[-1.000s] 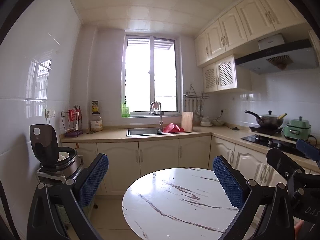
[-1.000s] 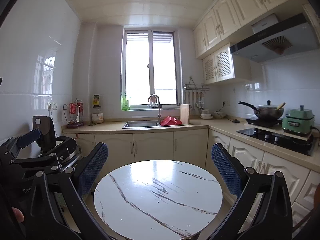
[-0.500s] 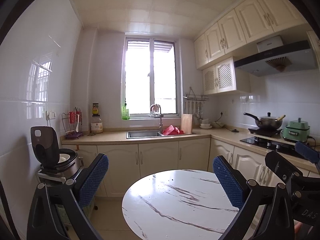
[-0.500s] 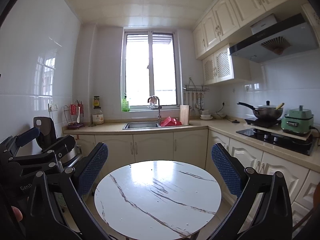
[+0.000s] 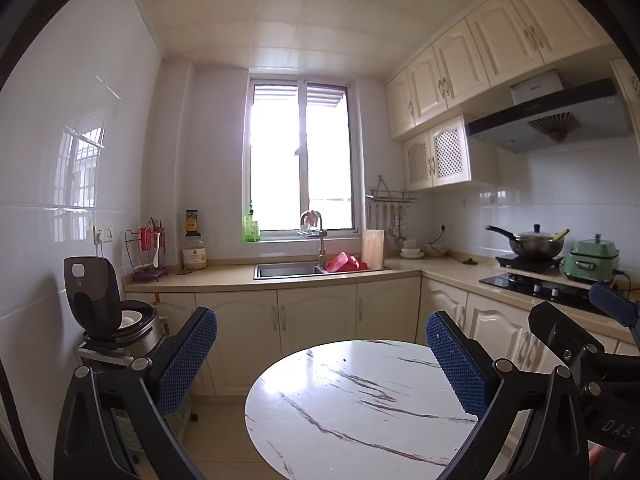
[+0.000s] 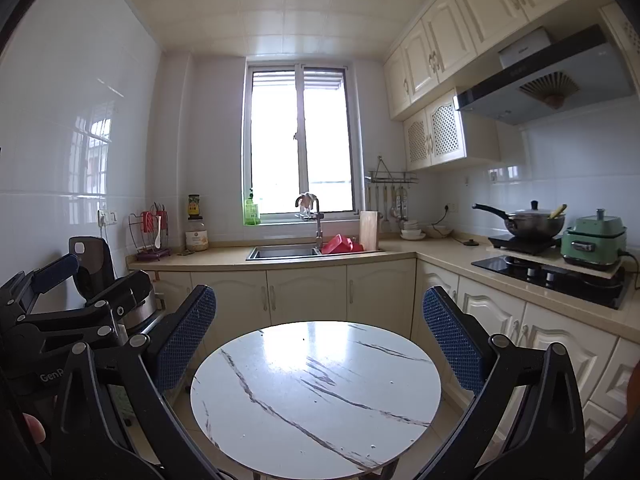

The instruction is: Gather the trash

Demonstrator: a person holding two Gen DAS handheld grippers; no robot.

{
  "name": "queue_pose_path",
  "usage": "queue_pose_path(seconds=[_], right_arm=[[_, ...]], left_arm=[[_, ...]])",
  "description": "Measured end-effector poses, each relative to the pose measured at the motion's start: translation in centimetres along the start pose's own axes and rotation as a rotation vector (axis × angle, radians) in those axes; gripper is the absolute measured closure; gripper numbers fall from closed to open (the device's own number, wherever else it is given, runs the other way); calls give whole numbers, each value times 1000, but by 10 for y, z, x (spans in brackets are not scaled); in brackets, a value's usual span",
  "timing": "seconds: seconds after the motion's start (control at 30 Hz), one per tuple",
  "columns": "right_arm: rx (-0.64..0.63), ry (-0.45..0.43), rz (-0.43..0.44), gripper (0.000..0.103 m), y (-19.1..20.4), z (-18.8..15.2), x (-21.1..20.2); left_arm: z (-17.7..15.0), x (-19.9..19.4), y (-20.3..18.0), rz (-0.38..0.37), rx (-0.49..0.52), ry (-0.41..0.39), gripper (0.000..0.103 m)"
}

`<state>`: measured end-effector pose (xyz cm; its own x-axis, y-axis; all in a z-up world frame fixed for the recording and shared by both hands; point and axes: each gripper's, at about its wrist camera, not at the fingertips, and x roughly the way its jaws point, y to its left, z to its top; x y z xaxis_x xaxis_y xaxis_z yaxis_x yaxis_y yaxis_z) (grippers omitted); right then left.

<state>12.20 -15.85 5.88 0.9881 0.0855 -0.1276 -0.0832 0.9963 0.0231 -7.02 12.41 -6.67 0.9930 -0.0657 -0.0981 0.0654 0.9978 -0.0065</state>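
Observation:
No trash item shows clearly; only tiny dark specks lie on the round white marble table, which also shows in the right wrist view. My left gripper is open and empty, held above the table's near side. My right gripper is open and empty, also above the table. Each gripper shows in the other's view: the right one at the right edge, the left one at the left edge.
A black rice cooker with its lid up stands on a cart at the left wall. Cream cabinets and an L-shaped counter hold a sink, red items, a pan and a green cooker.
Both views have tilted slightly upward, showing more ceiling. Both grippers stay open and empty over the table.

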Motion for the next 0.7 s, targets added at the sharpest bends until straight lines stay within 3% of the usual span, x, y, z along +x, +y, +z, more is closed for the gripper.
queue_pose_path(seconds=[0.7], right_arm=[[31,0,-7,0,-5,-3,-15]], left_arm=[[-1,-6,-10,-4,30,4,1]])
